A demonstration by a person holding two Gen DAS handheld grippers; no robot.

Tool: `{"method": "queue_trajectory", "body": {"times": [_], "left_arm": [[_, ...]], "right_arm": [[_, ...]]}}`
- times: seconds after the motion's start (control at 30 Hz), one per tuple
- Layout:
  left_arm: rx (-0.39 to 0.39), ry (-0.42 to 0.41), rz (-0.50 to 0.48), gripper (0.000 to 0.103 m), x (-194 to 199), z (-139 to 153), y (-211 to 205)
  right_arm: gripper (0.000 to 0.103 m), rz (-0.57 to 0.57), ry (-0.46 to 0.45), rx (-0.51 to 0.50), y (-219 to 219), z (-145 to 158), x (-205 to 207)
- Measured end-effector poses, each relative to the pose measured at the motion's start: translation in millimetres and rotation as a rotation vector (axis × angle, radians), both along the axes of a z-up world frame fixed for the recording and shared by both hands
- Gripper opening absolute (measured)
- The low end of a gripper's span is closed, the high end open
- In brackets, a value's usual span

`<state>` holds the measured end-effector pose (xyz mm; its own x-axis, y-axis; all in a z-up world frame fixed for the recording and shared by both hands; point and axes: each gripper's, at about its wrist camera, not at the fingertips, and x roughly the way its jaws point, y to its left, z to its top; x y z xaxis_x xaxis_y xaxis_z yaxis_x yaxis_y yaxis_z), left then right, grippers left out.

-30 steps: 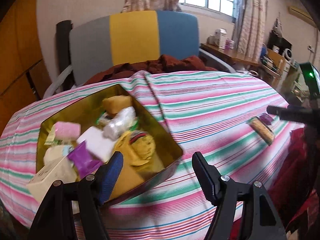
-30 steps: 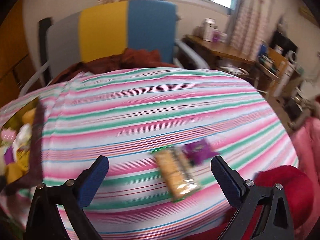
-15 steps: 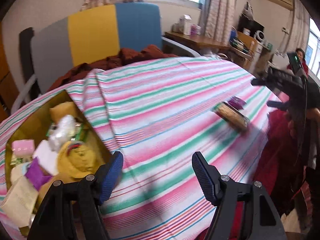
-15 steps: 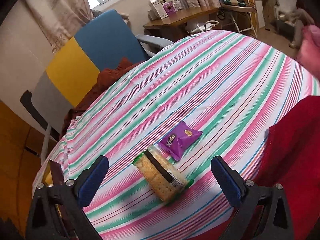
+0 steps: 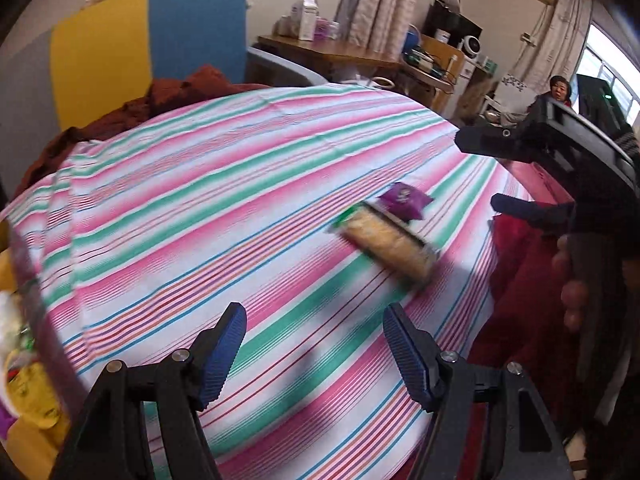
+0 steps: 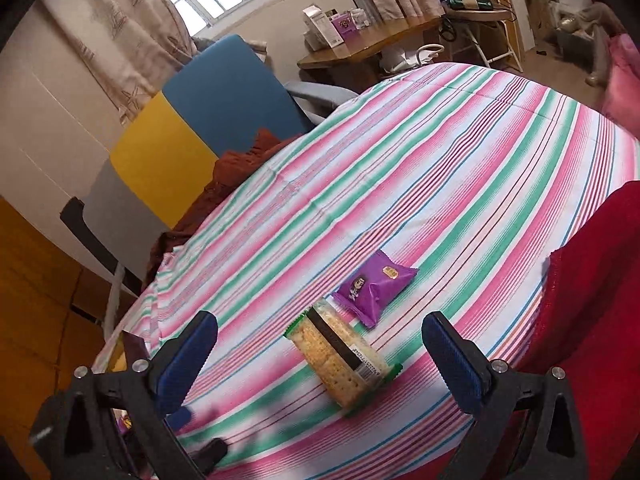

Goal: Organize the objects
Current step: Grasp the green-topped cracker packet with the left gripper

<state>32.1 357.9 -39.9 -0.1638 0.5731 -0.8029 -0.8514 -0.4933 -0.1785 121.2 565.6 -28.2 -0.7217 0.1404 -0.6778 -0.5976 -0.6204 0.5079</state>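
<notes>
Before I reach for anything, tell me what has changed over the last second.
The left tongs swung right, from over the tin toward the cracker pack and purple packet. The right tongs closed in above the crackers. Nothing was taken hold of or let go. Both tongs stay open; the two snacks lie where they were on the cloth.
</notes>
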Motion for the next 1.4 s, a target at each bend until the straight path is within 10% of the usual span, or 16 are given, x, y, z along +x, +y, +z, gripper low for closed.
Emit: {"method": "queue_trajectory", "body": {"times": [0.77,1.4], "left_arm": [[-0.102,-0.133,0.033,0.072,-8,-54,140],[-0.036,-0.015,-0.027,0.053,-14,-50,14]], "right_arm": [[0.103,-0.015,0.164,-0.074,12,-1,14],[0.103,0.031,0.069,-0.129,19,-13,-3]]}}
